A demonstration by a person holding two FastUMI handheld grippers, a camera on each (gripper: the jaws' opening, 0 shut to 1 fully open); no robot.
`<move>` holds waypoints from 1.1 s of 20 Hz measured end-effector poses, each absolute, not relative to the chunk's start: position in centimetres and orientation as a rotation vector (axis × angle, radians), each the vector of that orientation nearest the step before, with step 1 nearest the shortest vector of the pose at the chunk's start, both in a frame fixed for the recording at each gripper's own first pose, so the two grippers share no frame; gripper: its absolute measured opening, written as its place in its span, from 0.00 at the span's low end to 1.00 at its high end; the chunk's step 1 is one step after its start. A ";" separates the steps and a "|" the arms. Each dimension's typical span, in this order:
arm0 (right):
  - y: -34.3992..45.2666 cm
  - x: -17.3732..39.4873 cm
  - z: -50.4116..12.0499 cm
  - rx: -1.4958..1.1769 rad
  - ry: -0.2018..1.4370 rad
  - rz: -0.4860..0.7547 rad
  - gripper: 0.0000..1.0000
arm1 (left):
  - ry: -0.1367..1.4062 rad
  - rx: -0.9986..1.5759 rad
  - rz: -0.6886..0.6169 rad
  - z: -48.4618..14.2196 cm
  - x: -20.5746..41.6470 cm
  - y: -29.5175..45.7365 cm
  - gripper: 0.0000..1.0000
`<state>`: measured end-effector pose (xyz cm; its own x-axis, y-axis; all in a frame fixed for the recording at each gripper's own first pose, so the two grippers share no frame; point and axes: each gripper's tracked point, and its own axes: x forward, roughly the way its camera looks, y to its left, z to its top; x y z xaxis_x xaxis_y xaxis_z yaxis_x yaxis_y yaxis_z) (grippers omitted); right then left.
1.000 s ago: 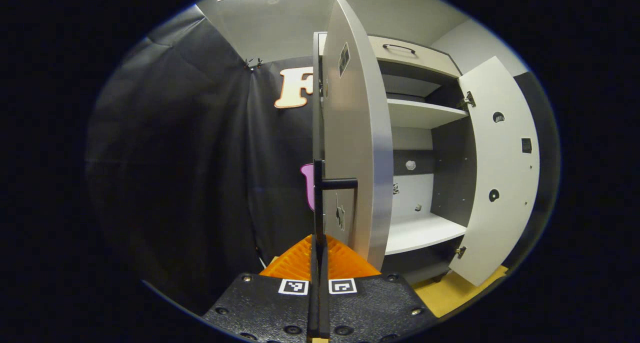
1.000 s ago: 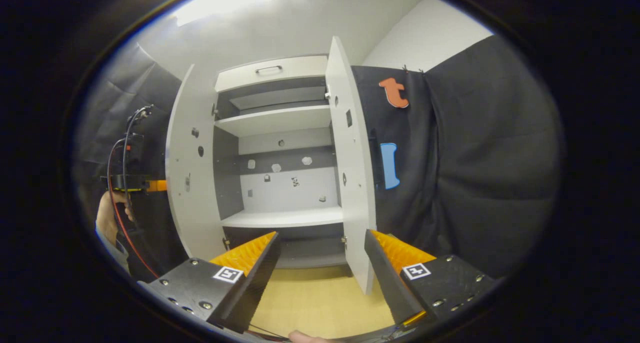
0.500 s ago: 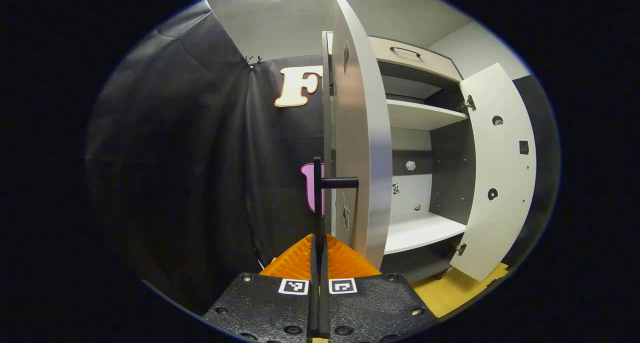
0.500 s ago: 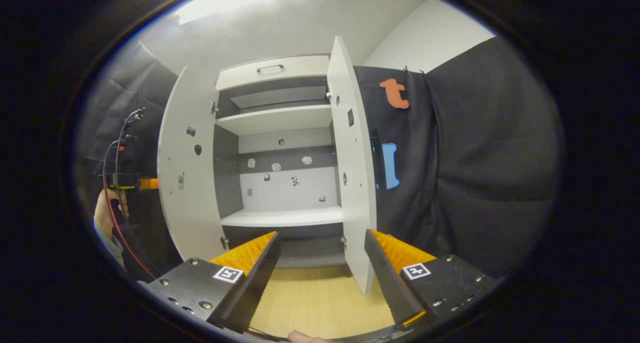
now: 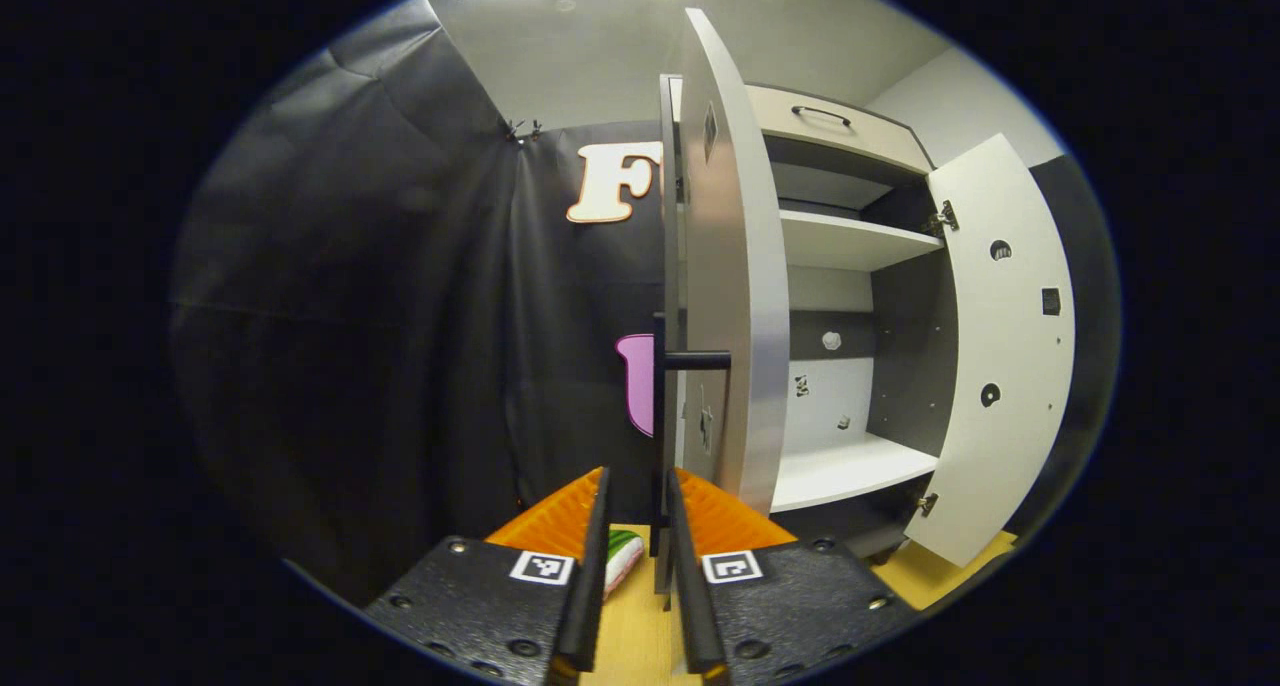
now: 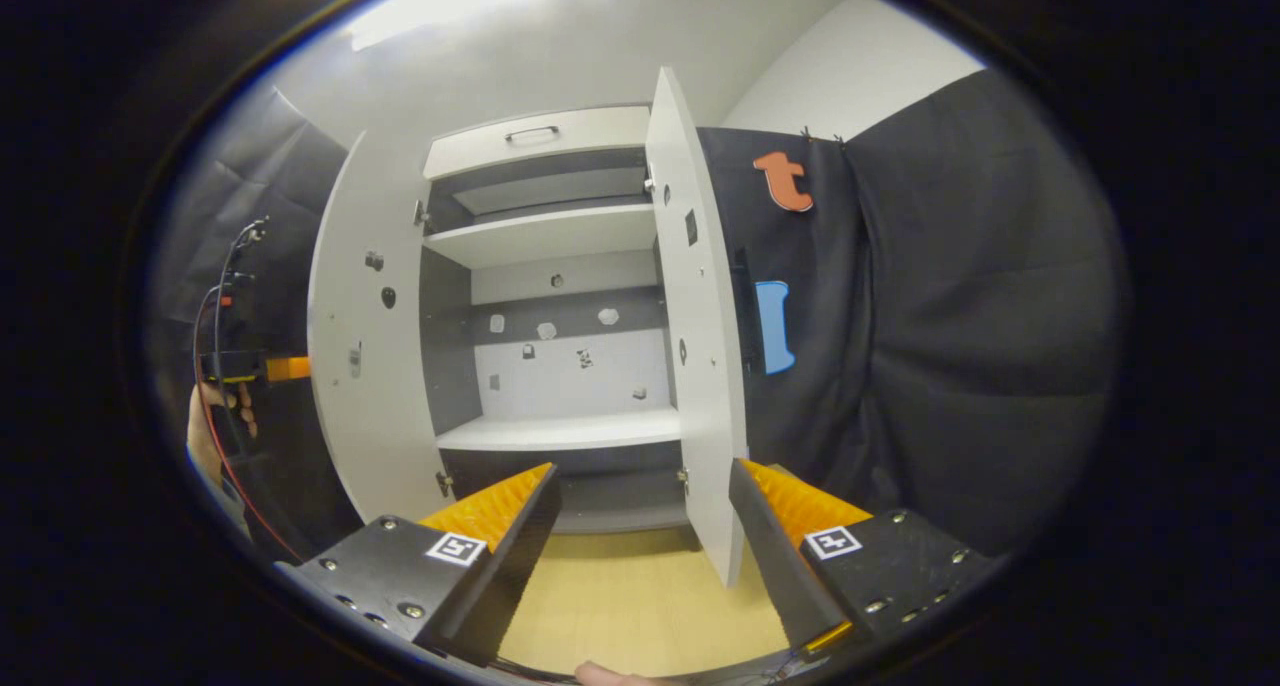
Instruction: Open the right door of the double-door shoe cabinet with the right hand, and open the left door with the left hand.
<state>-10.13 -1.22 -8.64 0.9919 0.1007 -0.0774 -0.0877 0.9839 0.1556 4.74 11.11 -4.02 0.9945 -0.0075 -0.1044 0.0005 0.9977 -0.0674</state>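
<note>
Two open doors (image 6: 370, 366), yellowish, perhaps wooden, floor (image 6: 630, 606)

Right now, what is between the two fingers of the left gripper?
In the left gripper view, the left door's black handle stands in the gap of the left gripper; the fingers are apart, not pressing it.

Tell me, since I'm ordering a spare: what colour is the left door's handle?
Black. The handle shows best in the left gripper view, between the left gripper fingers.

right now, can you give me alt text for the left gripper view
The left gripper has its fingers slightly parted around the black handle of the cabinet's open left door. Beyond it are white shelves and the open right door.
</note>
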 end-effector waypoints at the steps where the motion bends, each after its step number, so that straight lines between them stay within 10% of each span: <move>1: -1.2 -10.1 -8.7 0.152 0.085 0.096 1.00 | 0.110 -0.071 0.017 -4.1 4.0 11.5 0.46; 6: -1.0 -9.8 -9.0 0.150 0.089 0.100 0.96 | 0.100 -0.072 0.033 -4.0 0.8 10.8 0.86; 22: -0.5 -9.0 -10.1 0.209 0.112 0.101 1.00 | 0.063 -0.090 0.013 -5.8 -5.9 2.3 0.90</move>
<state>-9.04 -0.54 -10.14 0.9887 0.1119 -0.0998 -0.0887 0.9731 0.2125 -5.92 2.28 -5.84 0.9979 0.0104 -0.0632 -0.0161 0.9958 -0.0897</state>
